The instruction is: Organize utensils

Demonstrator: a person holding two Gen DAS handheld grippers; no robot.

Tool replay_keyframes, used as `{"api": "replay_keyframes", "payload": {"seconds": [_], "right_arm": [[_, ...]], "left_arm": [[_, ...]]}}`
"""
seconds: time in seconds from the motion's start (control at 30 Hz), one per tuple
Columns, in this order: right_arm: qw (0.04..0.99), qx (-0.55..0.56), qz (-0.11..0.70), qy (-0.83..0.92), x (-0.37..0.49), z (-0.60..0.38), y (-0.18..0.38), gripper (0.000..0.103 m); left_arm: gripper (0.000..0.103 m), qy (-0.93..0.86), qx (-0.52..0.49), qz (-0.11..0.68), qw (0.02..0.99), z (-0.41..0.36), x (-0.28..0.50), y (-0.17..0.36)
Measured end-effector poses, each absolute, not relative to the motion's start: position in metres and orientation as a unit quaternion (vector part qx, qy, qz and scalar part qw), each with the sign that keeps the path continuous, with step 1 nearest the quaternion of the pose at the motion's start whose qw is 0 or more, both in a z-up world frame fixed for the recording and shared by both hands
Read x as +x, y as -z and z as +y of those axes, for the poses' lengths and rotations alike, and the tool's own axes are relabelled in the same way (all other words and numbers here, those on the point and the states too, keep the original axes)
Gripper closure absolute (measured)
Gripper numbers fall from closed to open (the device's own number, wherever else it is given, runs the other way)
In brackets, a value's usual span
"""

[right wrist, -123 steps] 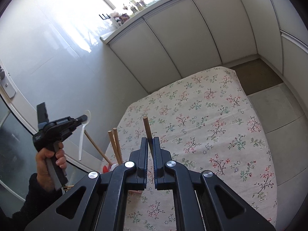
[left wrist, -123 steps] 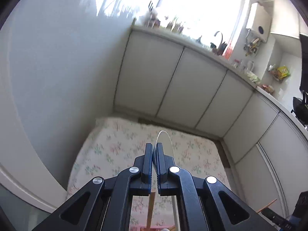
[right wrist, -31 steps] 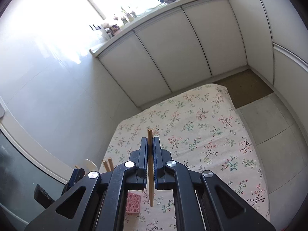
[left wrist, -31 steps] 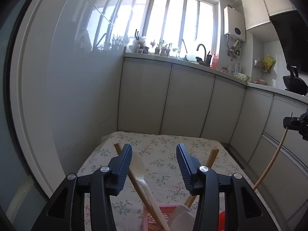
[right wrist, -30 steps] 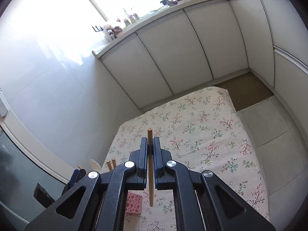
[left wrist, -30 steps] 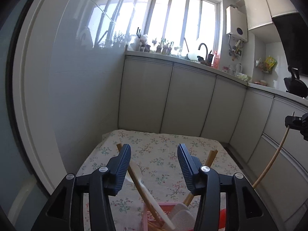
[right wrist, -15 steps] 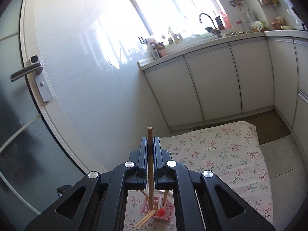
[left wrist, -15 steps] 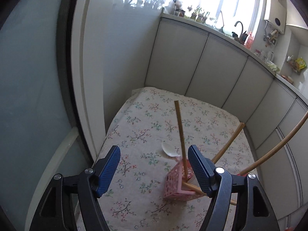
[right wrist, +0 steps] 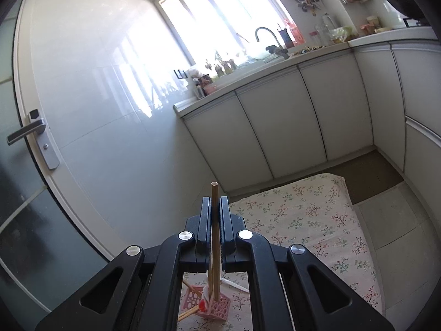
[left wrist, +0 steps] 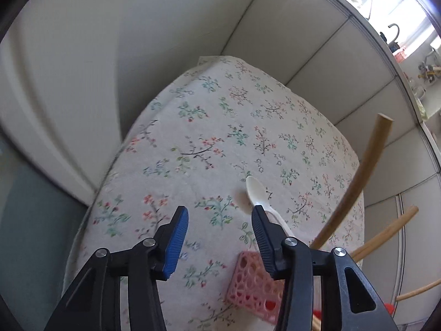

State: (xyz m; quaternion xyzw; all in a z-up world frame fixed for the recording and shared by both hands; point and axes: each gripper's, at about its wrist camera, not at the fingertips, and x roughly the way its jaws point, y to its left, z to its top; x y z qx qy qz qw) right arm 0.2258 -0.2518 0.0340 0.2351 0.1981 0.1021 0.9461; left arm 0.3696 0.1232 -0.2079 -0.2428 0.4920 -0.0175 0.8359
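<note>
My left gripper (left wrist: 217,222) is open and empty above the floral tablecloth (left wrist: 209,127). A white plastic spoon (left wrist: 257,193) sticks out of the pink perforated holder (left wrist: 252,287) just behind its right finger. Wooden handles (left wrist: 355,182) also lean out of the holder. My right gripper (right wrist: 215,209) is shut on a wooden stick (right wrist: 214,193), held upright with its lower end at or in the pink holder (right wrist: 217,304), which also holds a red-tipped utensil (right wrist: 203,305) and the white spoon (right wrist: 234,284).
The table with the floral cloth (right wrist: 308,220) stands against white kitchen cabinets (right wrist: 275,127) and a glossy wall (right wrist: 110,110). A door with a lever handle (right wrist: 26,131) is at the left. Tiled floor (right wrist: 399,220) lies to the table's right.
My left gripper has let go of the white spoon into the holder, opened, and tilted down toward the cloth. My right gripper has brought the wooden stick over the holder and lowered it.
</note>
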Motion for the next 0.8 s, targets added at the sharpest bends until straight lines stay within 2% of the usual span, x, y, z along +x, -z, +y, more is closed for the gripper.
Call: {"api": "replay_keyframes", "payload": {"seconds": [0.2, 0.3, 0.6, 0.67, 0.7, 0.73, 0.8], "right_arm": [[0.941, 0.241, 0.221, -0.088, 0.235, -0.275, -0.014, 0.098], [0.94, 0.235, 0.232, -0.086, 0.239, -0.277, -0.007, 0.098], [0.933, 0.235, 0.256, -0.089, 0.255, -0.273, 0.01, 0.098], [0.933, 0.235, 0.258, -0.089, 0.257, -0.27, 0.011, 0.098], [0.933, 0.234, 0.259, -0.089, 0.258, -0.269, 0.011, 0.098], [0.932, 0.234, 0.26, -0.09, 0.259, -0.268, 0.012, 0.098], [0.931, 0.236, 0.263, -0.09, 0.261, -0.268, 0.015, 0.098]], "left_arm": [[0.067, 0.057, -0.263, 0.527, 0.806, 0.118, 0.426, 0.258], [0.068, 0.069, -0.29, 0.524, 0.798, 0.124, 0.437, 0.276], [0.069, 0.126, -0.304, 0.513, 0.793, 0.117, 0.457, 0.282], [0.078, 0.129, -0.291, 0.521, 0.792, 0.112, 0.463, 0.283], [0.092, 0.131, -0.289, 0.529, 0.787, 0.109, 0.466, 0.284], [0.098, 0.135, -0.287, 0.536, 0.782, 0.107, 0.468, 0.286], [0.099, 0.135, -0.277, 0.533, 0.788, 0.103, 0.467, 0.285]]}}
